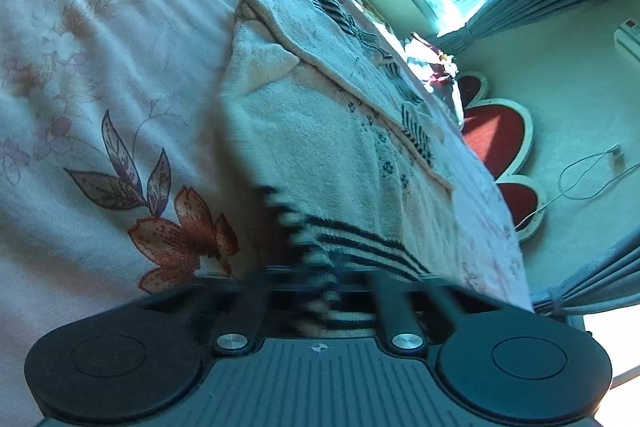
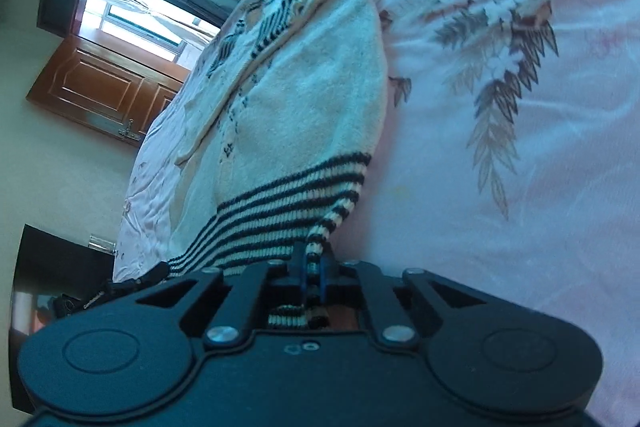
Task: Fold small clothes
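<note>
So I've got both ends of the hem pinched. My right gripper is clamped on the striped hem corner of the cream knit sweater, which stretches straight out ahead of the fingers across the floral bedsheet. My left gripper is blurry, but its jaws are closed with the striped hem bunched between them; the sweater runs forward from it, sheet off to its left.
</note>
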